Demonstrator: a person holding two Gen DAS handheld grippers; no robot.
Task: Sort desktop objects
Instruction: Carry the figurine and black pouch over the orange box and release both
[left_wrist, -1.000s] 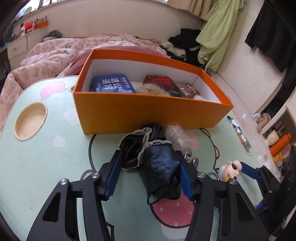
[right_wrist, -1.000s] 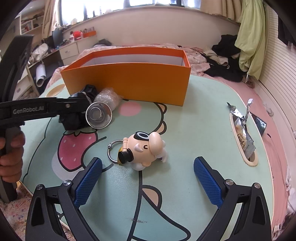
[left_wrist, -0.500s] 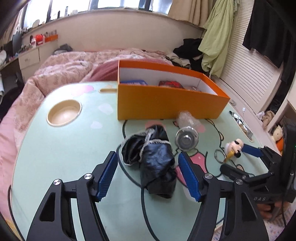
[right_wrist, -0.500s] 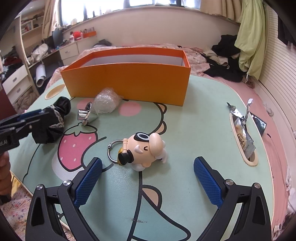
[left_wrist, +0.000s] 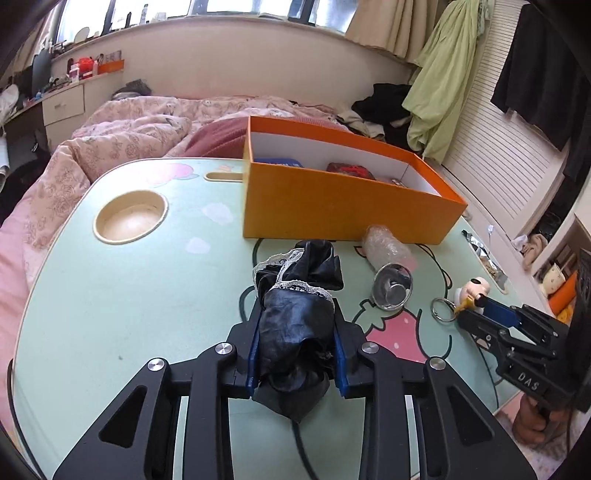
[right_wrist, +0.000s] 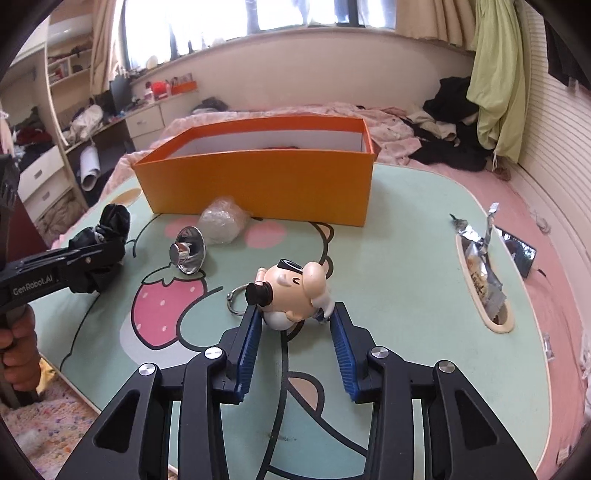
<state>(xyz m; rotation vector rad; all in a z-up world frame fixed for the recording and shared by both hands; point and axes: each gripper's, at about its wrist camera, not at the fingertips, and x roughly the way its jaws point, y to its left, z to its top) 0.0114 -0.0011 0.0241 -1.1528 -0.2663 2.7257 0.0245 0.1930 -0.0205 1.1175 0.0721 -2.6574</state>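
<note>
My left gripper (left_wrist: 295, 321) is shut on a black folded umbrella with lace trim (left_wrist: 295, 295), which lies on the green cartoon table (left_wrist: 129, 302). My right gripper (right_wrist: 295, 314) has closed around the base of a cartoon pig keychain figure (right_wrist: 295, 284) with a metal ring (right_wrist: 236, 299); its pads look to be touching it. The orange box (left_wrist: 332, 199) stands behind and holds a blue tin (left_wrist: 279, 162) and a red packet (left_wrist: 349, 170). The umbrella also shows in the right wrist view (right_wrist: 107, 229).
A shiny metal funnel-shaped cup (left_wrist: 393, 290) and a bubble-wrap bundle (left_wrist: 386, 249) lie in front of the box. A round cup recess (left_wrist: 129, 218) is at the table's left. A foil snack wrapper (right_wrist: 480, 266) sits in a slot at the right. A bed lies beyond.
My left gripper pulled back from the box, then closed on the umbrella. My right gripper moved forward and narrowed around the pig figure.
</note>
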